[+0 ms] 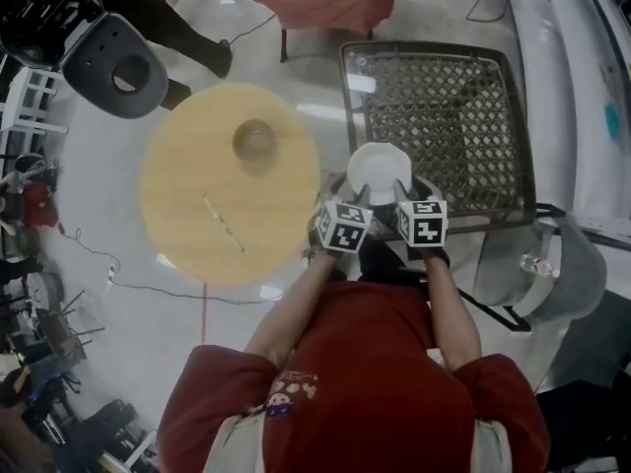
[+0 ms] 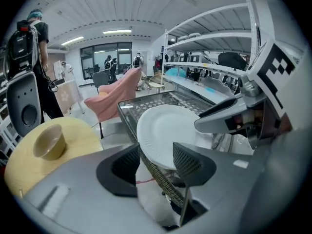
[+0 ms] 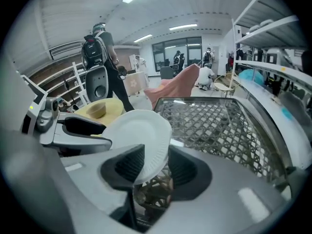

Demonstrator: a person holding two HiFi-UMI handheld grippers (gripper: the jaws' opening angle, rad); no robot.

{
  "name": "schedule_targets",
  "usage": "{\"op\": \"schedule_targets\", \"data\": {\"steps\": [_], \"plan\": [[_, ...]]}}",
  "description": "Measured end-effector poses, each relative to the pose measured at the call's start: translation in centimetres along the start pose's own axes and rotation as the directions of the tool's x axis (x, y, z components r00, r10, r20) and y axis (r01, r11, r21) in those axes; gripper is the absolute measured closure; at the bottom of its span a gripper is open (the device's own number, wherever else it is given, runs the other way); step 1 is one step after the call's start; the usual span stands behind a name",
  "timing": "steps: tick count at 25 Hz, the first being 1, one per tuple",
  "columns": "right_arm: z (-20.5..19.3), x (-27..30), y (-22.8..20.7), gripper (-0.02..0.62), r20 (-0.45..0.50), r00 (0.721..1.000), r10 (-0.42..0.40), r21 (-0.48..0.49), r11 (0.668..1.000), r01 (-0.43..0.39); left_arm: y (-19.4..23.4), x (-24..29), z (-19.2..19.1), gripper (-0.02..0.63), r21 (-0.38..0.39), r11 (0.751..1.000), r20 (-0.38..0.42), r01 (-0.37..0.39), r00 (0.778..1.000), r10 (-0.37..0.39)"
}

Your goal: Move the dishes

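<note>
White and round, the plate (image 1: 380, 168) had no long axis to speak of. Its hollow face was turned upward, and in both gripper views it sat tilted rather than flat. Its near rim lay between the fingers of both grippers at once.

The left gripper (image 1: 359, 195) took the left part of that rim. Its fingers stood fairly wide, with the plate touching both pads. The right gripper (image 1: 402, 191) pinched the right part of the rim, its fingers close together on the plate's edge. Most of the plate reached out beyond the fingertips, away from the person.

Beneath the fingertips and the plate lay a corner of the mesh table (image 1: 449, 106). Its woven edge showed just below the fingers in the left gripper view. Well apart from the left gripper's fingers, off to their left, a tan bowl (image 1: 254, 140) stood upright on the round yellow table (image 1: 187, 205).

Both grippers pointed forward and downward, side by side and close together. The person's forearms (image 1: 296, 304) ran forward from red sleeves and drew in toward the plate.
</note>
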State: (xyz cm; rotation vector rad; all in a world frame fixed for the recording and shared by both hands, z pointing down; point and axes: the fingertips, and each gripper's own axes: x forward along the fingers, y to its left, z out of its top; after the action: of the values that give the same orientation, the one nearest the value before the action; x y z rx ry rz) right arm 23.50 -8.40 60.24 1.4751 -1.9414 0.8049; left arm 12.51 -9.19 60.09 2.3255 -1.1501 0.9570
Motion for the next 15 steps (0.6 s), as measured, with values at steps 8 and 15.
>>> {"op": "schedule_targets", "data": {"steps": [8, 15], "plan": [[-2.2, 0.2, -4.2, 0.443, -0.017, 0.999, -0.049, 0.068, 0.996, 0.050, -3.1, 3.6, 0.5, 0.382, 0.047, 0.997, -0.026, 0.062, 0.998, -0.061], [-4.1, 0.4, -7.9, 0.443, -0.045, 0.997, -0.061, 0.112, 0.992, 0.066, -6.1, 6.3, 1.1, 0.382, 0.070, 0.993, -0.055, 0.093, 0.994, -0.090]]}}
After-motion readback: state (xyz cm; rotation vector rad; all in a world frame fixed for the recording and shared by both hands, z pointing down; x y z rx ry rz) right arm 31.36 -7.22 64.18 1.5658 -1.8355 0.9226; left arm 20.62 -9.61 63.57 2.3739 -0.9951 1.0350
